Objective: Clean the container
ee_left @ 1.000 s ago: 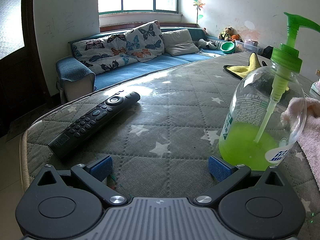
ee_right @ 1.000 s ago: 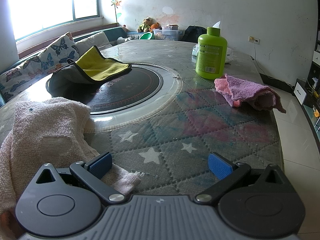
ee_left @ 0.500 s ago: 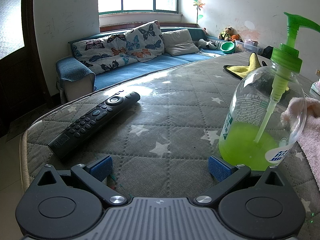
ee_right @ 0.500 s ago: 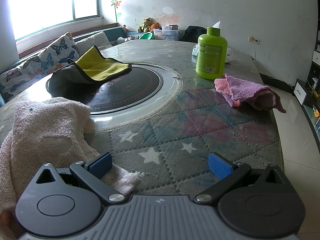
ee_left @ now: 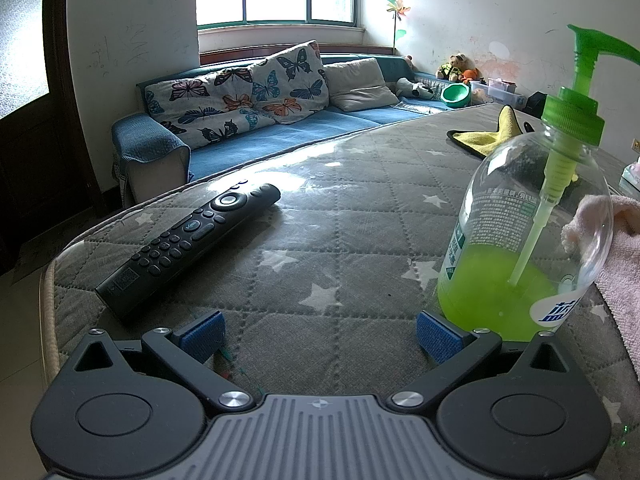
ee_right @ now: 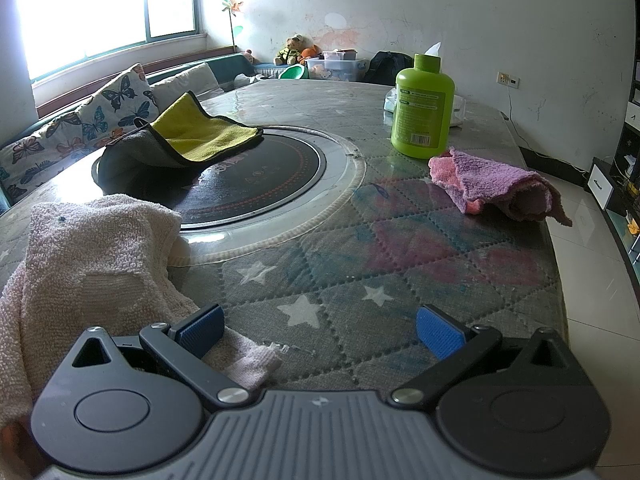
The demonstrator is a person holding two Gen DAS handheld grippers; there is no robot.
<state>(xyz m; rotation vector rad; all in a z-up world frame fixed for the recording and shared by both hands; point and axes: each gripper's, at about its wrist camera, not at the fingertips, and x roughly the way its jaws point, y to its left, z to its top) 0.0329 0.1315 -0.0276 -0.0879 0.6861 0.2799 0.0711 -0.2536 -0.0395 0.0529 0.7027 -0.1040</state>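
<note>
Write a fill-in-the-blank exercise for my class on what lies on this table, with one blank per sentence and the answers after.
1. The liquid in the clear pump bottle is ____.
2. The black remote lies to the ____ of the pump bottle in the left wrist view.
3. The yellow cloth lies partly over the round black ____.
4. The purple cloth lies just in front of the opaque ____ bottle.

Answers: green; left; cooktop; green

Both wrist cams low over table [ee_left: 360,208], facing across; shared: yellow cloth [ee_right: 200,136].
</note>
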